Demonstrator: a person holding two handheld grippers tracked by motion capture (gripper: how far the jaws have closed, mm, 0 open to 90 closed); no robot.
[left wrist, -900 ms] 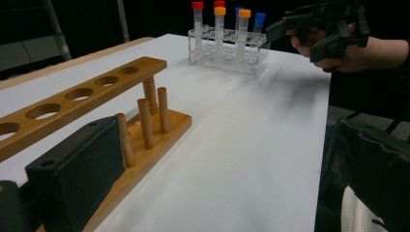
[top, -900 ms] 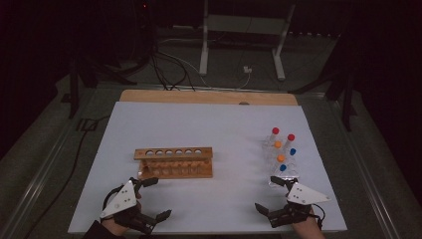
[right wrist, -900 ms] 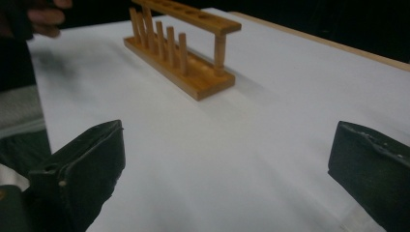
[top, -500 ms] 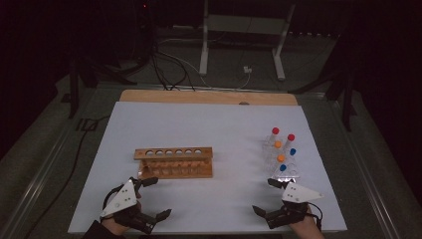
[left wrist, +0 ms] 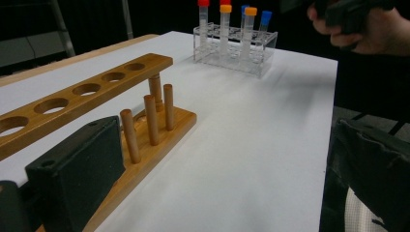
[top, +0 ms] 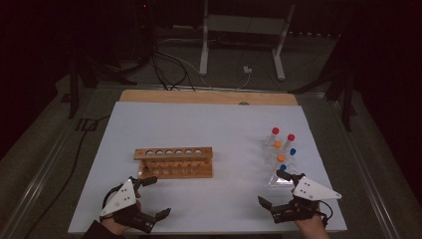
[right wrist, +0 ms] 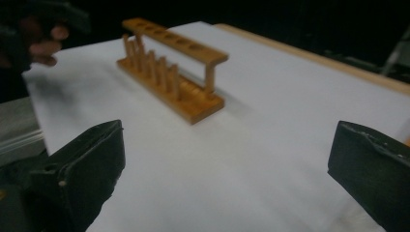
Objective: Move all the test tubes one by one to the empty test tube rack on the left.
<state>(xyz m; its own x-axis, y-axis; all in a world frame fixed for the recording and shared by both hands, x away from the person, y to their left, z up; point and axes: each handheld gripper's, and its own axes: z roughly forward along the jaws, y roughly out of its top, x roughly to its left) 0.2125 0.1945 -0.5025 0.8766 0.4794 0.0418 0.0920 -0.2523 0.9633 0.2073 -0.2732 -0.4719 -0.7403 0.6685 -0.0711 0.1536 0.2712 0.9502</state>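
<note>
An empty wooden test-tube rack [top: 173, 162] with a row of holes stands left of centre on the white table. At the right stands a clear plastic rack [top: 279, 164] holding capped tubes [top: 275, 131] with red, orange and blue caps. My left gripper [top: 157, 196] is open near the front edge, just in front of the wooden rack's left end. In the left gripper view its jaws [left wrist: 227, 183] stand wide apart, with the wooden rack [left wrist: 96, 87] beside the left jaw. My right gripper [top: 272, 188] is open just in front of the clear rack, nothing between its jaws [right wrist: 227, 164].
The white sheet [top: 224, 129] covers a wooden tabletop whose far edge [top: 209, 97] shows. Behind the table are cables and a metal stand [top: 241, 40] on the floor. In the left gripper view the other hand [left wrist: 358, 29] is beyond the clear rack [left wrist: 237, 43].
The right gripper has drifted slightly away from the front edge. The left gripper and both racks stay where they were.
</note>
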